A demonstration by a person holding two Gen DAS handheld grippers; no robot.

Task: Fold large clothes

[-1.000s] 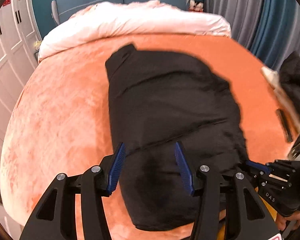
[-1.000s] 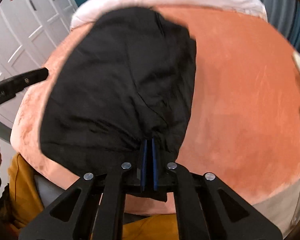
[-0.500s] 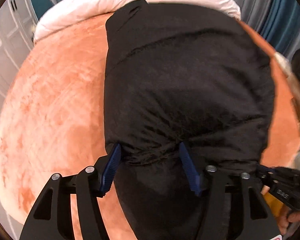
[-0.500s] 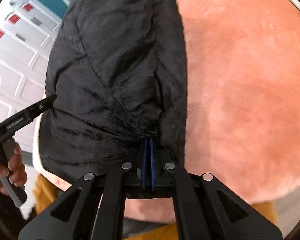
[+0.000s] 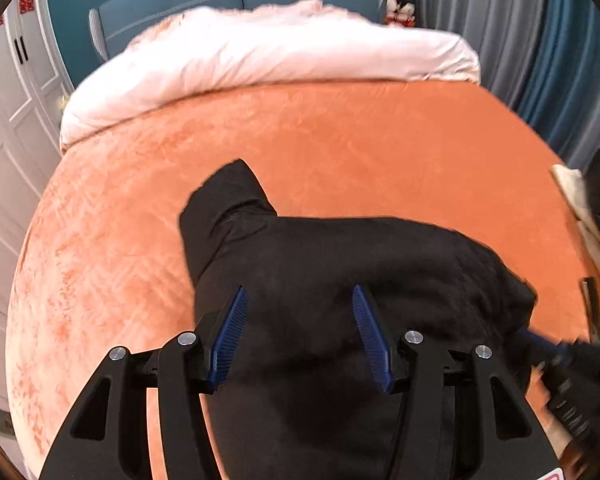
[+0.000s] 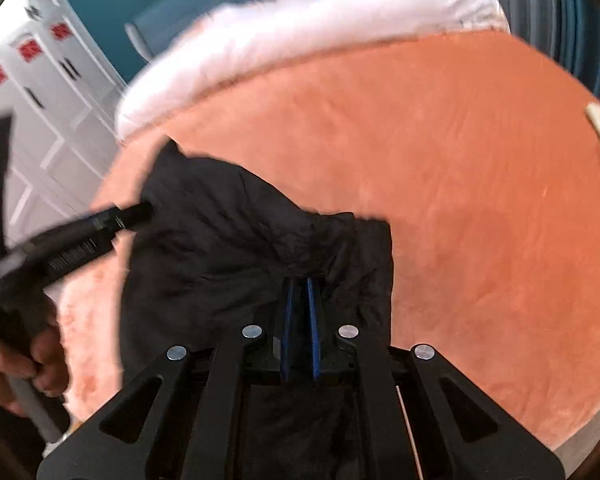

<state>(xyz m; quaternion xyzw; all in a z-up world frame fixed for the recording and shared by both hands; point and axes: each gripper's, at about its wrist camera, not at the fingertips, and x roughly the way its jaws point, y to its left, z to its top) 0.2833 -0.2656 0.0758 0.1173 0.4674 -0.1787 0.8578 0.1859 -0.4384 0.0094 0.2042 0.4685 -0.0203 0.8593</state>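
Fingers of both grippers point across a large bed [image 5: 340, 140] covered in an orange plush blanket, with a white duvet [image 5: 260, 56] rolled along its far end, a teal headboard behind that, white cupboards to the left and grey-blue curtains to the right.

Lying on the near part of the bed is the black garment [image 5: 340, 264], padded and bulky, bunched into a wide mound. Its long axis runs roughly left to right across the view from the left wrist, with one narrow part, perhaps a sleeve or collar, sticking out toward the far left. The rest of the blanket beyond it is bare.

Left gripper [image 5: 300, 336]: its blue-padded fingers [image 5: 228, 336] are spread wide apart, with the garment's near edge lying between and under them. Whether they touch the cloth cannot be told; they pinch nothing.

Right gripper [image 6: 300, 320]: its fingers [image 6: 288, 320] are drawn almost together with a narrow slit between the pads, and a gathered fold of the garment bunches right at their tips. They appear to be pinching that fold, near the garment's right-hand near corner.

From the right wrist view, the left gripper [image 6: 100, 224] shows as a blurred black bar reaching in over the garment's left side, held by a bare hand [image 6: 16, 364].

Judging from this, the right gripper has its corner secured and the left sits directly over the opposite near edge, so the next move likely depends on the left fingers closing on the cloth straight ahead of them.
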